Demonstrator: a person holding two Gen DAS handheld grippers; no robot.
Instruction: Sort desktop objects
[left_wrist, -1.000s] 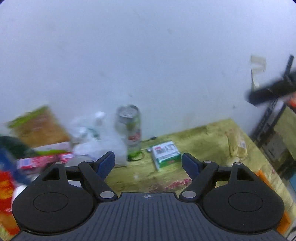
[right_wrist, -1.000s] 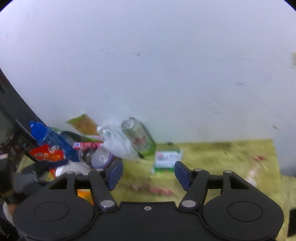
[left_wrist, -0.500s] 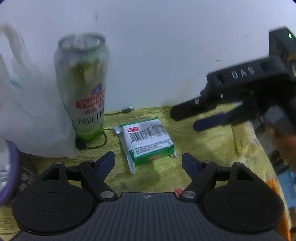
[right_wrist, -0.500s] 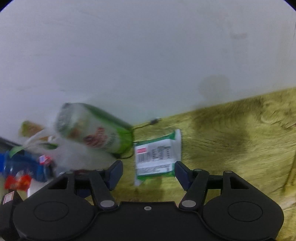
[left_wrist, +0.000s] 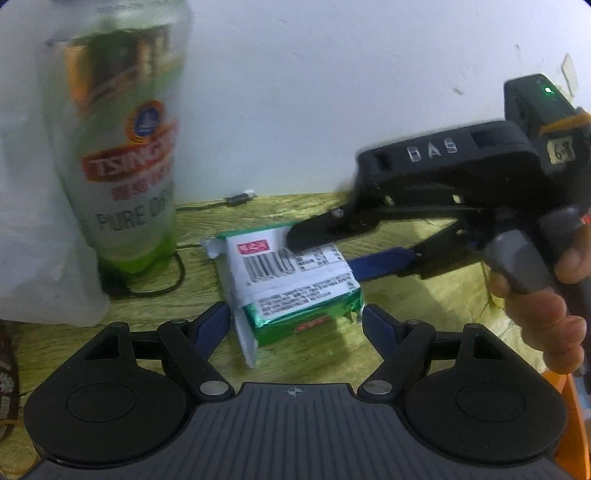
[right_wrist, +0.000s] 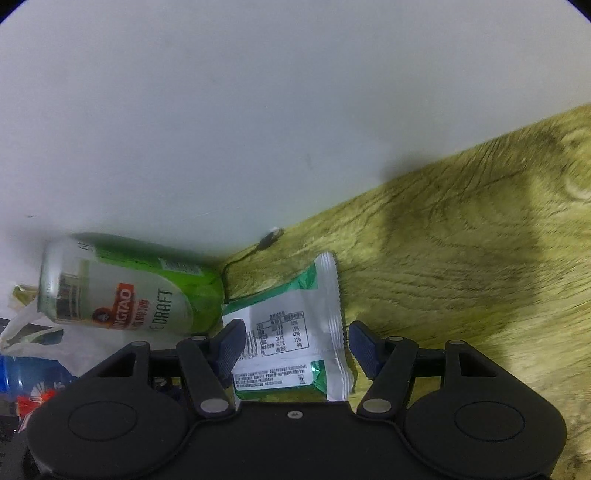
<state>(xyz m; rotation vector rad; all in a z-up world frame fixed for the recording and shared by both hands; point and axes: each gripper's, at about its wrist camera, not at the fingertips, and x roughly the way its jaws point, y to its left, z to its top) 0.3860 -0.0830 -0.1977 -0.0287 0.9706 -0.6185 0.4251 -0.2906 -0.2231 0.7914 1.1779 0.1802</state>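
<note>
Sorting barely starting | both grippers, left gripper (left_wrist: 293, 321) and right gripper (right_wrist: 293, 347), hovering part-open, unclamped, around green snack packet (right_wrist: 291, 343) lying beside Tsingtao can (left_wrist: 122, 147) on wooden desk (right_wrist: 461, 258) | everything awaiting sorting

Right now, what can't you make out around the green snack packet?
- Green snack packet: near end hidden under right gripper body, right wrist view.
- Beer can: top cut off, label blurred, left wrist view.
- Right gripper's far finger over the packet: contact unclear, left wrist view.
- Packet print: too small.

Wood-grain table (right_wrist: 461, 266); packet (left_wrist: 291, 280), can (left_wrist: 125, 155)
</note>
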